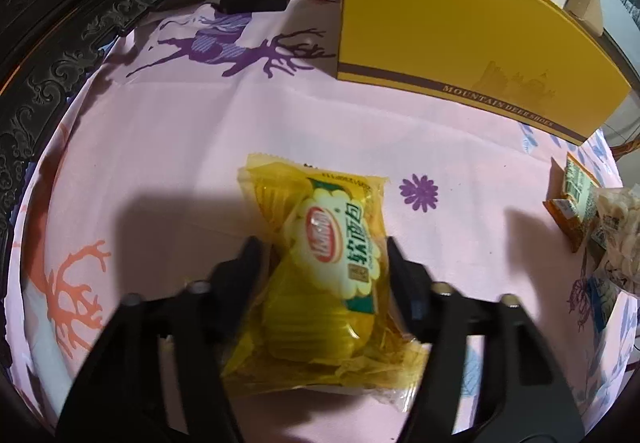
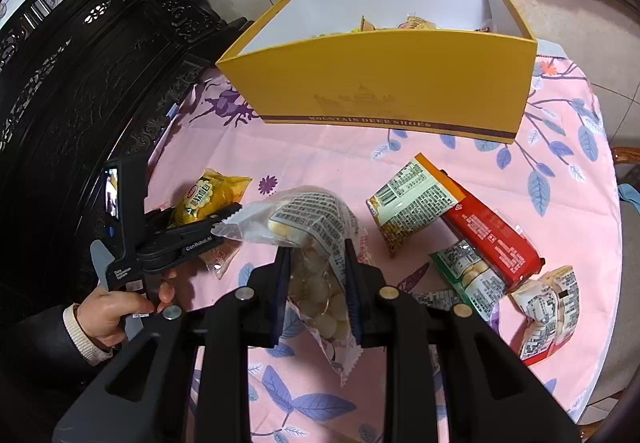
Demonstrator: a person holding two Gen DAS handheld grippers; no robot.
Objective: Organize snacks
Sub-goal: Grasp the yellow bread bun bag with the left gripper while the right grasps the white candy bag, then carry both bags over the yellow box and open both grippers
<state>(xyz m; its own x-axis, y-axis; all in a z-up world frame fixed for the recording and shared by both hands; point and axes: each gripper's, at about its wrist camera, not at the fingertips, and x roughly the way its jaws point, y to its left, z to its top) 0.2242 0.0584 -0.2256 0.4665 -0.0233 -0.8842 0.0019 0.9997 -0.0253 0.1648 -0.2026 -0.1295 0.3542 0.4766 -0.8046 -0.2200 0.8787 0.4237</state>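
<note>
yellow box (image 2: pixel 380 79) holds a few snack packets (image 2: pixel 414 23).

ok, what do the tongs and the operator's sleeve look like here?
Both tongs are matte black plastic with round silver bolt heads on the arms. The right tongs have blue pads on the inner faces. The left tongs carry white lettering along one arm and a small lit screen. The hand shows a cream ribbed cuff under a dark sleeve.
</note>
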